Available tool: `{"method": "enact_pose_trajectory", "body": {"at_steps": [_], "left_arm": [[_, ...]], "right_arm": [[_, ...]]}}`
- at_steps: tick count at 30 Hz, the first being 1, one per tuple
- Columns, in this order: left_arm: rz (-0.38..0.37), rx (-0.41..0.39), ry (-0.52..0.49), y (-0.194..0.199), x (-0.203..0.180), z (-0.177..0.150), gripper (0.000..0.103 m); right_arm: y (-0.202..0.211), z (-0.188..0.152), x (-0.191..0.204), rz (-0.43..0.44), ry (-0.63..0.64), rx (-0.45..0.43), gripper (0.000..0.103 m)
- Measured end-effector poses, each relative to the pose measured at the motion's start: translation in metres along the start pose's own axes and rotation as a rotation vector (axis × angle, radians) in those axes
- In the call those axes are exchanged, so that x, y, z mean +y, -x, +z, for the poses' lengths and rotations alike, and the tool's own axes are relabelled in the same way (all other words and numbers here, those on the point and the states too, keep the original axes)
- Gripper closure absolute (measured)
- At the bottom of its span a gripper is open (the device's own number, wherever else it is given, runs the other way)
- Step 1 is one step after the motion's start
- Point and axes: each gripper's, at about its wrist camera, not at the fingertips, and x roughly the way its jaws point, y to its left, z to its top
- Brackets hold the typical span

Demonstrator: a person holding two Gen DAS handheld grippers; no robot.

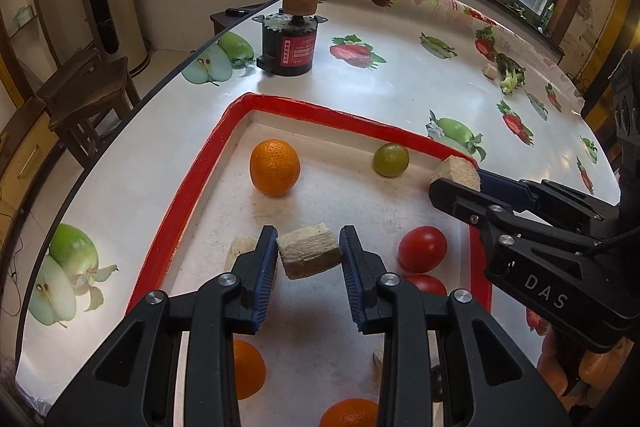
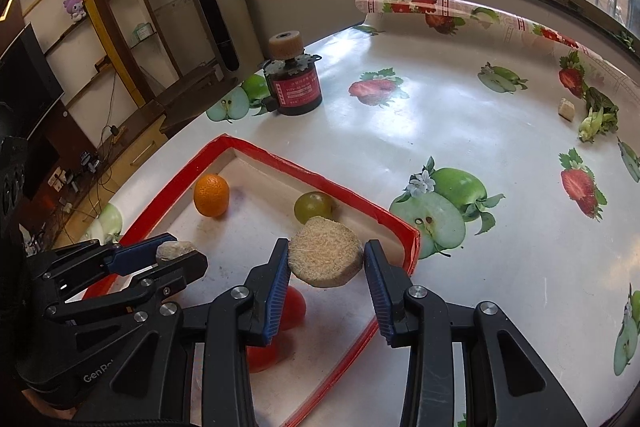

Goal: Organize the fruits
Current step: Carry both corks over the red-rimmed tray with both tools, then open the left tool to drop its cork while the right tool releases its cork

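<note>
Left gripper [image 1: 309,251] clamps a pale fibrous rectangular block [image 1: 310,250]; right gripper [image 2: 326,259] clamps a tan fibrous round slice [image 2: 326,257]. Both hang over the red-rimmed white tray [image 1: 188,203] on the fruit-print surface [image 1: 400,95], which holds an orange [image 1: 275,167], green fruit [image 1: 391,159] and red tomato [image 1: 422,249].

Three oranges [image 1: 274,167] show in the tray [image 1: 192,187], along with two tomatoes [image 1: 422,249] and one green fruit [image 1: 391,159]. Five fibrous chunks [image 1: 310,255] are visible in all, and one motor [image 1: 287,49].
</note>
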Motion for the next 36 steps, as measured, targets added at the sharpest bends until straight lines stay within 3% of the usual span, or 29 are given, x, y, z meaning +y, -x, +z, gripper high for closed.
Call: {"method": "enact_pose_trajectory", "body": {"at_steps": [23,27,31,36], "left_arm": [[0.020,0.004,0.021,-0.003,0.006,0.003,0.073],[0.033,-0.012,0.025,0.003,0.008,0.002,0.045],[0.036,-0.023,0.027,0.010,0.012,-0.001,0.044],[0.032,-0.033,0.037,0.021,0.018,-0.008,0.044]], "right_arm": [[-0.016,-0.007,-0.005,0.027,0.012,0.035,0.064],[-0.013,-0.007,-0.005,0.042,0.004,0.029,0.060],[-0.008,-0.007,-0.004,0.045,0.009,0.015,0.052],[0.002,-0.009,-0.005,0.044,0.012,-0.001,0.052]]}}
